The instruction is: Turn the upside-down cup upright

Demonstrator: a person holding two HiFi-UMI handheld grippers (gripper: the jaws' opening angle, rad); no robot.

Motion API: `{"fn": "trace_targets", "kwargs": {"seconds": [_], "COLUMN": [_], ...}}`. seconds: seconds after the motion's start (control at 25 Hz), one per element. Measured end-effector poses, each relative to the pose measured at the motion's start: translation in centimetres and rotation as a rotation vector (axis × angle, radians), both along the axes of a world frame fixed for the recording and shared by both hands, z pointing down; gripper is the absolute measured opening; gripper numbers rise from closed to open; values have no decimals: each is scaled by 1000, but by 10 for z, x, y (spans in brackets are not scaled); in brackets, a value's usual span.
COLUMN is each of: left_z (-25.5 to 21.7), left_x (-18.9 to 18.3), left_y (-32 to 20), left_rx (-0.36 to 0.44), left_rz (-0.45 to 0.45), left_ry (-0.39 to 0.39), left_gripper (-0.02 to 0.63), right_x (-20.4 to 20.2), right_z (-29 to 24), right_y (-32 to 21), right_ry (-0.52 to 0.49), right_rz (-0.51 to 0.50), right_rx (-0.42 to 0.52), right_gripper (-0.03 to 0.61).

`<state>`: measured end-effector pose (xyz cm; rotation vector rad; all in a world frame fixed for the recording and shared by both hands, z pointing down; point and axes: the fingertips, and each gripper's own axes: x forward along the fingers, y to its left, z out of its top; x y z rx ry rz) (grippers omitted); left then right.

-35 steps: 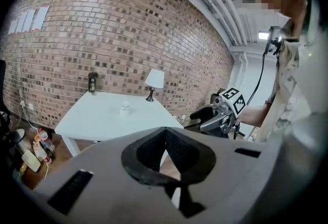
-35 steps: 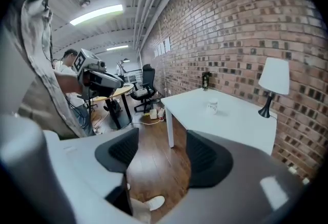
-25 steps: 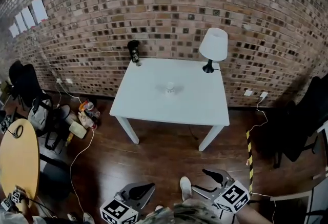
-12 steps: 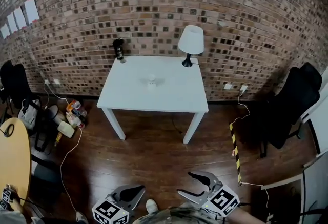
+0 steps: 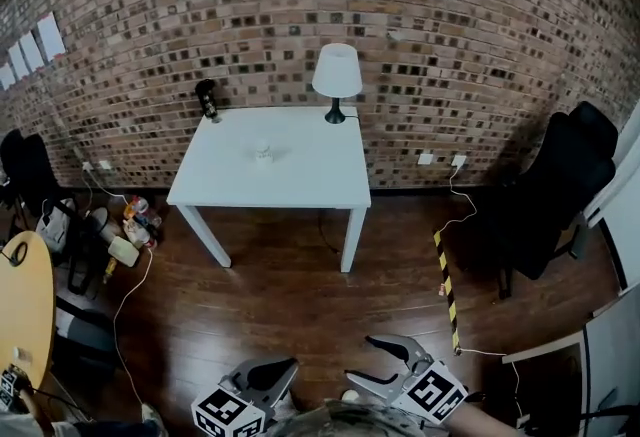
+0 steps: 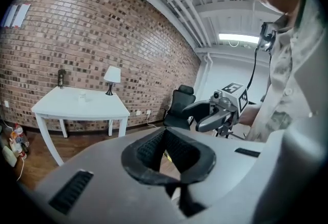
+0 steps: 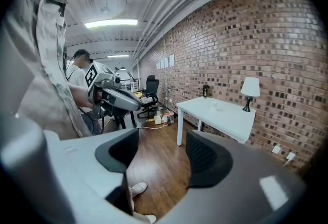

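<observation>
Sitting on table, cup, second person only in right gripper view

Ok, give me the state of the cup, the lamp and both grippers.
cup: on the table, no gripper near it; too small to tell which way up.
lamp: upright at the table's back edge.
left gripper: shut, empty.
right gripper: open, empty.

Cup on white table near lamp, well apart from left tool, right tool
</observation>
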<state>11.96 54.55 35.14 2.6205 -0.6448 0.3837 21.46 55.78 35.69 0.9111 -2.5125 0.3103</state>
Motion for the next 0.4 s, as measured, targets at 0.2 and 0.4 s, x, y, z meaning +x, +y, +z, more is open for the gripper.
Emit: {"fn": "trace_targets", "kwargs": {"seconds": [0.2, 0.4], "left_z": [2, 4], "left_x": [21, 42], "left_y": [28, 41], "left_rx": [-13, -41], "left_rz": [-30, -49], "left_ry": [-15, -30], "left_gripper": [8, 8], "right_x": [25, 52], "right_z": [3, -2], "right_y": [23, 32], "right_ry": [-4, 3], "right_rz": [-27, -33], "right_rx": [10, -14], "right_gripper": [288, 287]}}
